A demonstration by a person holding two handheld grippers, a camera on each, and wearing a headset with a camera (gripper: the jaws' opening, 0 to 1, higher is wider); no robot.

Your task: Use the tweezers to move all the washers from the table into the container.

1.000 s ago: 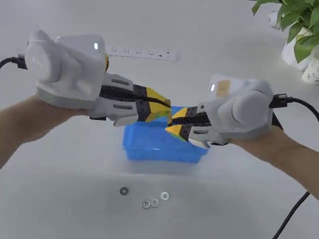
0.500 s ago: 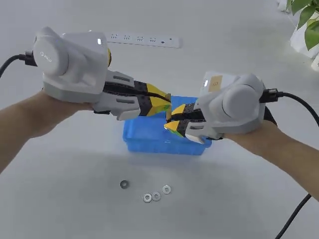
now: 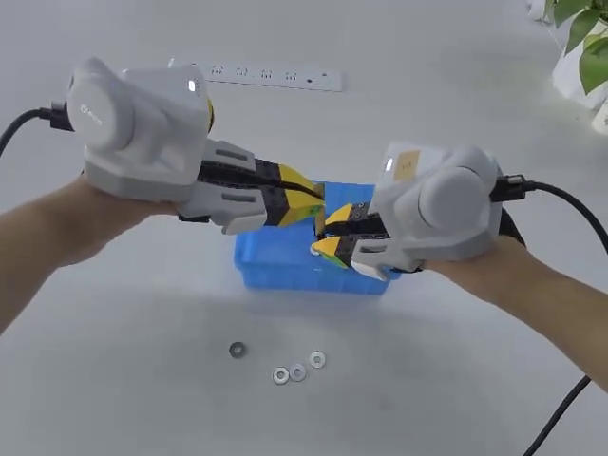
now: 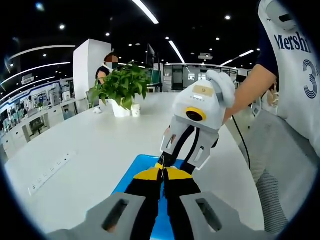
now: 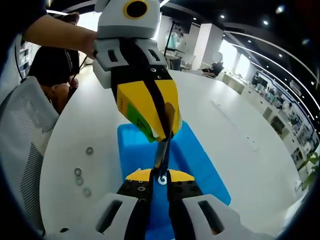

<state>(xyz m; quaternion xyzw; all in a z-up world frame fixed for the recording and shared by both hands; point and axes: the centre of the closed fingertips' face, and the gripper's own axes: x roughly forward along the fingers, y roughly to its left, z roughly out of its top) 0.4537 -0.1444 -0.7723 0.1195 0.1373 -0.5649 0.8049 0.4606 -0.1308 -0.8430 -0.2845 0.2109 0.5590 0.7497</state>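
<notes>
Over the blue container [image 3: 285, 271] my two grippers meet tip to tip. My left gripper [image 3: 319, 201] is shut on the rear of thin metal tweezers [image 5: 165, 135]. The tweezers run down into my right gripper [image 3: 323, 242], whose jaws are shut around them near the tips. A small washer [image 5: 162, 180] sits at the tweezers' tip, above the container [image 5: 200, 165]. Several more washers [image 3: 281, 376] lie loose on the white table in front of the container, and the right gripper view also has these washers [image 5: 78, 180]. From the left gripper [image 4: 163, 172], the right gripper [image 4: 164, 161] faces me head-on.
A white power strip [image 3: 266, 76] lies at the back of the table. A potted plant [image 3: 584, 38] stands at the far right corner. A grey mesh chair [image 5: 25, 145] is beside the table. Cables trail from both grippers.
The camera has shifted a little. Both grippers stay joined at the tweezers above the container, with the right one edging slightly left. The loose washers have not moved.
</notes>
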